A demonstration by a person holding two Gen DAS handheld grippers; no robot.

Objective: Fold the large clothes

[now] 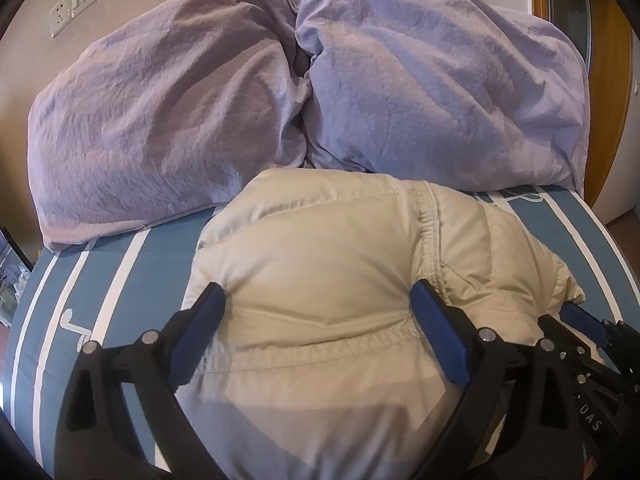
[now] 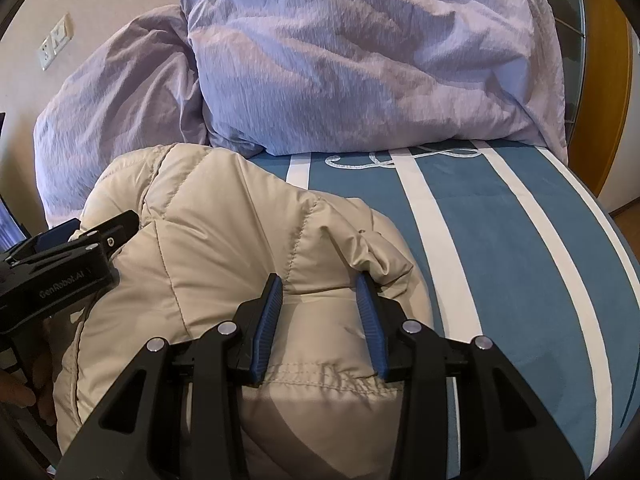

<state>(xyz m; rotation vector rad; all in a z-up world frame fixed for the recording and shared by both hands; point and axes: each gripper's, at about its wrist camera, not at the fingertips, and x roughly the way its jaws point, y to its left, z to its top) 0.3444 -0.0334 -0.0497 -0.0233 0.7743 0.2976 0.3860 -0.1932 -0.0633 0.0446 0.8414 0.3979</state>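
A beige puffer jacket (image 1: 320, 248) lies bunched on the blue bed sheet with white stripes (image 1: 120, 276). My left gripper (image 1: 318, 292) stands wide open over the jacket's near hem, and the padded cloth bulges up between its blue pads without being pinched. In the right wrist view the jacket (image 2: 224, 224) fills the left half. My right gripper (image 2: 319, 280) is shut on a puffy fold of it near the elastic hem seam, and wrinkles gather at the right pad. The left gripper (image 2: 104, 220) shows at that view's left edge, and the right gripper (image 1: 592, 328) at the left wrist view's lower right.
Two lilac pillows (image 1: 160, 120) (image 1: 440, 80) lean on the wall behind the jacket. A wall socket (image 1: 76, 0) sits upper left, and a wooden door frame (image 1: 608, 80) on the right. Bare striped sheet (image 2: 500, 260) stretches right of the jacket to the bed's edge. A hand (image 2: 20, 392) shows lower left.
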